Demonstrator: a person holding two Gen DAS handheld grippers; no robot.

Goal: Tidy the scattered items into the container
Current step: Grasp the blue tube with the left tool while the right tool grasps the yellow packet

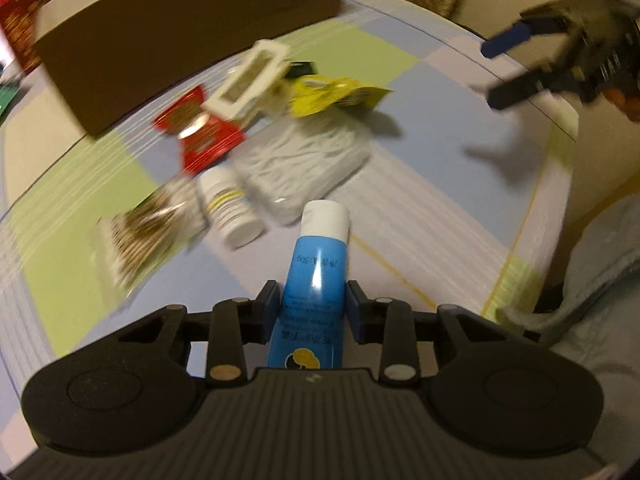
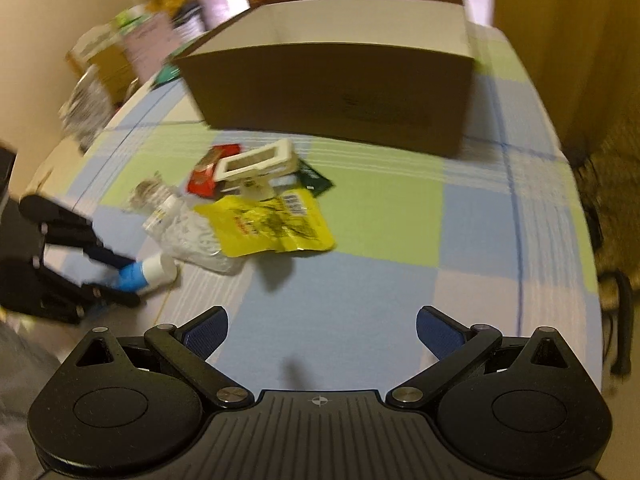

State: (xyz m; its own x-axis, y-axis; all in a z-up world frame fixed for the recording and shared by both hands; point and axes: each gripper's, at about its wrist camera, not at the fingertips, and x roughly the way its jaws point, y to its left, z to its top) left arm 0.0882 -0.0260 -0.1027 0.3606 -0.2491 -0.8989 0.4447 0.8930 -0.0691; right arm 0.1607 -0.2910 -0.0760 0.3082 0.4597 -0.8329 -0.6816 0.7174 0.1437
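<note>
blue tube (image 1: 314, 276): glossy plastic | box (image 2: 332, 92): matt cardboard | tablecloth (image 2: 400, 240): checked cloth | yellow pouch (image 2: 268, 220): shiny foil

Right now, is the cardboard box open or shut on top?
Open. The right wrist view looks past the cardboard box rim onto its pale inner walls, with no flaps or lid across the top. What lies inside cannot be seen.

Dim, warm indoor light in both views, with a washed-out bright patch behind the cardboard box (image 2: 332, 92) at the top. Heavy motion blur across the checked cloth (image 1: 420, 92) and the scattered packets, smeared into streaks toward the left edge. Sharpest near the lens: blue tube (image 1: 316, 276) with a narrow white glare stripe. Soft grey shadows under the yellow pouch (image 2: 268, 220) and beneath the far gripper (image 1: 532, 68). Strong fisheye bending, dark corners.
</note>
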